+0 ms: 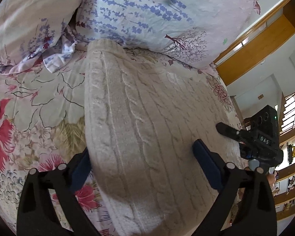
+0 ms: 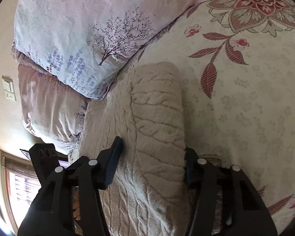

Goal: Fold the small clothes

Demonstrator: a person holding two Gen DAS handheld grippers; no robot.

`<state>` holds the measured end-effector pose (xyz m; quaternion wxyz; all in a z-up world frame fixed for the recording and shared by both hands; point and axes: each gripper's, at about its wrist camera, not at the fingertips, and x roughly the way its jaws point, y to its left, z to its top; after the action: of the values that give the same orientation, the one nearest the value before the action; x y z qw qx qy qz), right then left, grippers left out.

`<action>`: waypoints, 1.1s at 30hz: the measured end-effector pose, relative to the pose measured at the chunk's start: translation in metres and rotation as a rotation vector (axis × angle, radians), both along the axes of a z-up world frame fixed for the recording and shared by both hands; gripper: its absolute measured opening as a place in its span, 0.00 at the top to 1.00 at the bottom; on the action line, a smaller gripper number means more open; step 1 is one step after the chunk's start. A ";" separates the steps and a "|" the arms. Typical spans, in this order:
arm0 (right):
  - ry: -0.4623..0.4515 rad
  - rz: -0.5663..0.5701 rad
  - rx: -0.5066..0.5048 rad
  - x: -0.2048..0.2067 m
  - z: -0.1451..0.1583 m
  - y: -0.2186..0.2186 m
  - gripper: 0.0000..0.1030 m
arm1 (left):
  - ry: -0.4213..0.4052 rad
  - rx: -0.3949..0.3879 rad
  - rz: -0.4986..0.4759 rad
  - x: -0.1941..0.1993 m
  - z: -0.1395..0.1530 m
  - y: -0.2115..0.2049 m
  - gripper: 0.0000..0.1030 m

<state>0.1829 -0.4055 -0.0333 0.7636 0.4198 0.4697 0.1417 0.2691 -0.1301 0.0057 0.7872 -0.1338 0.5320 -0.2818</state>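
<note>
Cream cable-knit sweater lies folded on the floral bedsheet, far end just below the pillows. Left gripper spread wide, straddling its left edge, not pinching. Right gripper clamps a raised fold.

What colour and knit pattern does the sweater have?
Cream, with a cable-knit pattern; the sweater shows best in the left wrist view.

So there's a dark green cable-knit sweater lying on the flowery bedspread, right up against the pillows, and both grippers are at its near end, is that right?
Not quite: the sweater is cream, not dark green, as the left wrist view shows. The rest holds: it lies on the flowery bedspread, its far end against the pillows, with the left gripper and right gripper at its near end.
</note>
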 end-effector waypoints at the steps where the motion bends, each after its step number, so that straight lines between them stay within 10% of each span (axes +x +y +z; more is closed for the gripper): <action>1: -0.010 0.001 0.011 -0.002 0.000 0.000 0.63 | 0.004 -0.009 0.010 0.000 0.000 0.001 0.20; 6: -0.056 -0.017 0.019 -0.009 0.012 0.008 0.70 | -0.015 -0.059 0.026 -0.005 0.010 0.016 0.57; 10: -0.108 -0.014 0.036 -0.018 0.032 0.022 0.72 | -0.021 -0.100 0.007 -0.013 0.021 0.025 0.64; 18: -0.186 0.121 0.018 -0.019 0.062 0.097 0.73 | -0.036 -0.098 0.011 -0.046 0.055 0.100 0.64; 25: -0.189 0.298 -0.189 0.013 0.048 0.202 0.72 | 0.016 0.004 0.148 -0.046 0.045 0.196 0.53; 27: -0.132 0.291 -0.265 0.019 0.033 0.208 0.57 | 0.041 0.063 0.229 -0.043 0.028 0.214 0.48; 33: -0.109 0.187 -0.120 0.022 0.039 0.159 0.55 | -0.082 0.037 0.304 -0.072 0.040 0.237 0.34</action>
<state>0.2054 -0.2466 0.0057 0.7952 0.3194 0.4723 0.2064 0.1973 0.1066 0.0454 0.8443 -0.1864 0.4780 -0.1546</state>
